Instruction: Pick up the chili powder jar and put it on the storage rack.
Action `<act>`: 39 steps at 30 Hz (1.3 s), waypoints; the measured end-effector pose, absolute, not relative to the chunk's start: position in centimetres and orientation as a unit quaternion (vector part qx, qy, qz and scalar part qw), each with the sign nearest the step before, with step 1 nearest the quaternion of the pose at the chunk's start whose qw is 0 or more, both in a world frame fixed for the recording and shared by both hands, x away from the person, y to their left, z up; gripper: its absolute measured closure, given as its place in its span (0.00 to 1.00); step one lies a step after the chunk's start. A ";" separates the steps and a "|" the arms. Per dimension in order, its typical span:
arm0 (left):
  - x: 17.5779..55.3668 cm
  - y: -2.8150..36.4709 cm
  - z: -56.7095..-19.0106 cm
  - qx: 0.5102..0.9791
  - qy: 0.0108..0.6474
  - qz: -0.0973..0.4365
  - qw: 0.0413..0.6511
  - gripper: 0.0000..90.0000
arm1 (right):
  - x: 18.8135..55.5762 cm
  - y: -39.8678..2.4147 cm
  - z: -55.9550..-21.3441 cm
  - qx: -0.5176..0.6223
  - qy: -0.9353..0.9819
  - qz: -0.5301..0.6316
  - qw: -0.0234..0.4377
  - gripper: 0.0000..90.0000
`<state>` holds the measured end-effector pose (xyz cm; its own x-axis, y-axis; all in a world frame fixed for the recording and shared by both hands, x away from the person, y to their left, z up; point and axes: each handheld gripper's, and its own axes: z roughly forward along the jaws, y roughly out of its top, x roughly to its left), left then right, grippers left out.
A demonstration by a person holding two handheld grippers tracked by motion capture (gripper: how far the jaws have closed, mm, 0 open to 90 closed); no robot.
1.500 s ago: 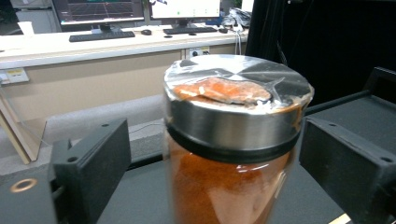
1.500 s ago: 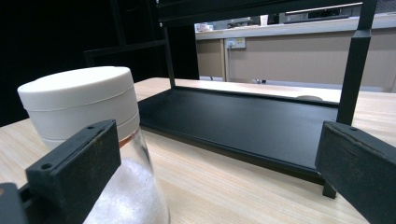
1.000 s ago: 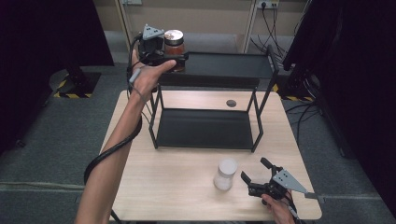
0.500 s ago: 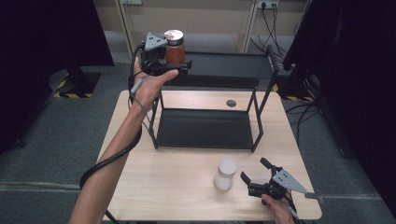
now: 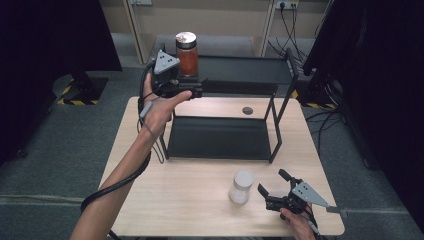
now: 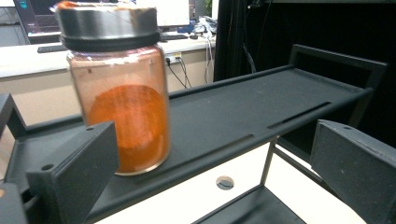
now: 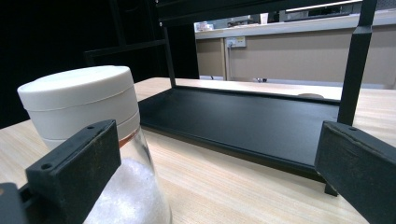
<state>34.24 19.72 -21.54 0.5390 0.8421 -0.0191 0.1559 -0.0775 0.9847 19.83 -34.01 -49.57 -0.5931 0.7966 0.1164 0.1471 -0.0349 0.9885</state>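
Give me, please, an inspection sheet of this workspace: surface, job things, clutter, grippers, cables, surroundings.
Surface: light wooden table; a black two-level rack stands on it.
Job's things: jar of orange powder upright at the left end of the rack's top shelf; white-lidded jar of white grains upright on the table.
Clutter: small dark round spot on the table behind the rack; what it is, unclear.
Grippers: left gripper open, raised at the orange jar, not gripping it; right gripper open beside the white-lidded jar.
Cables: black cable trails along the left forearm; wall cables behind the rack.
Surroundings: grey floor, dark curtains at both sides.
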 end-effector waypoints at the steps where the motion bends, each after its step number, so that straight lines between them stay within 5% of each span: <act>1: 34.2 19.7 -21.5 0.669 0.373 0.302 0.568 0.01 | 19.8 -34.0 -49.6 0.367 0.643 0.619 0.262 0.00; 39: 28.4 20.3 -28.7 0.683 0.309 0.255 0.611 0.01 | 19.7 -34.0 -49.6 0.366 0.641 0.620 0.265 0.00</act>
<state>28.40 20.28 -28.70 0.6783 0.7342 -0.0295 0.1106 -0.0623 0.9919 19.74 -33.99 -49.55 -0.5915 0.7981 0.1144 0.1416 -0.0368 0.9892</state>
